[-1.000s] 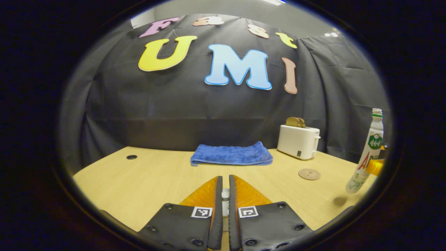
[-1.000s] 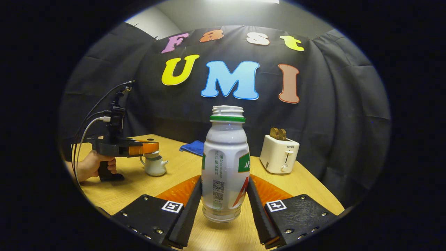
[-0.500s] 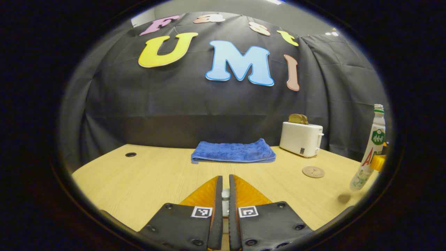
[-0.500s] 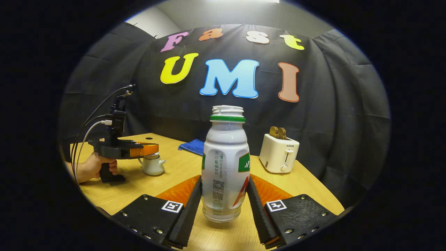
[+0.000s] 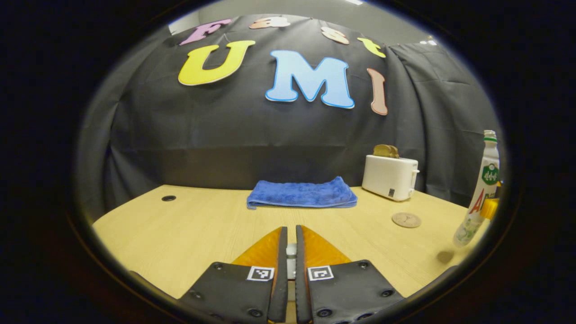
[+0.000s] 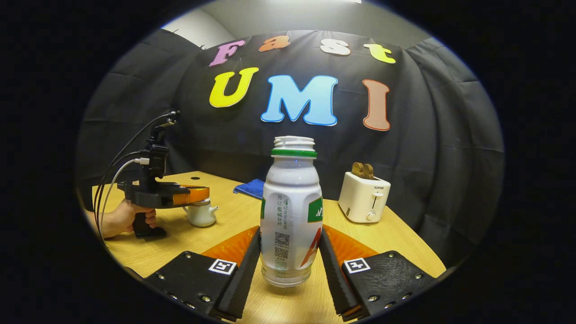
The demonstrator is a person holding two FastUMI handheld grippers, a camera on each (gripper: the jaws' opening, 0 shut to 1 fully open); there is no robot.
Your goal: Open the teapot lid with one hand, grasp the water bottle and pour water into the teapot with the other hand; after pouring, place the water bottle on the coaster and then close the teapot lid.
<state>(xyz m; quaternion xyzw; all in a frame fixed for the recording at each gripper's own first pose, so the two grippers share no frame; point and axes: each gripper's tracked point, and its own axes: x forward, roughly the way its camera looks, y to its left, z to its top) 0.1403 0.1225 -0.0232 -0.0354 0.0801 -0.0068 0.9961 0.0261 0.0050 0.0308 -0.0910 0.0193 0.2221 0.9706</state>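
Note:
My right gripper is shut on an uncapped white water bottle, which stands upright between its fingers. In the left gripper view the same bottle hangs at the far right, a little above the table with its shadow below. My left gripper is nearly shut on a small white knob, the teapot lid. From the right gripper view, the left gripper lies level right over the white teapot, held by a hand. The round coaster lies flat on the table.
A folded blue towel lies at the back of the wooden table. A white toaster with bread in it stands to its right, behind the coaster. Cables rise from the left gripper's handle. A small round hole sits at the back left.
The bottle stays gripped. In the left gripper view the towel, toaster and bottle have slid slightly upward. In the right gripper view the teapot and left gripper have drifted a little right.

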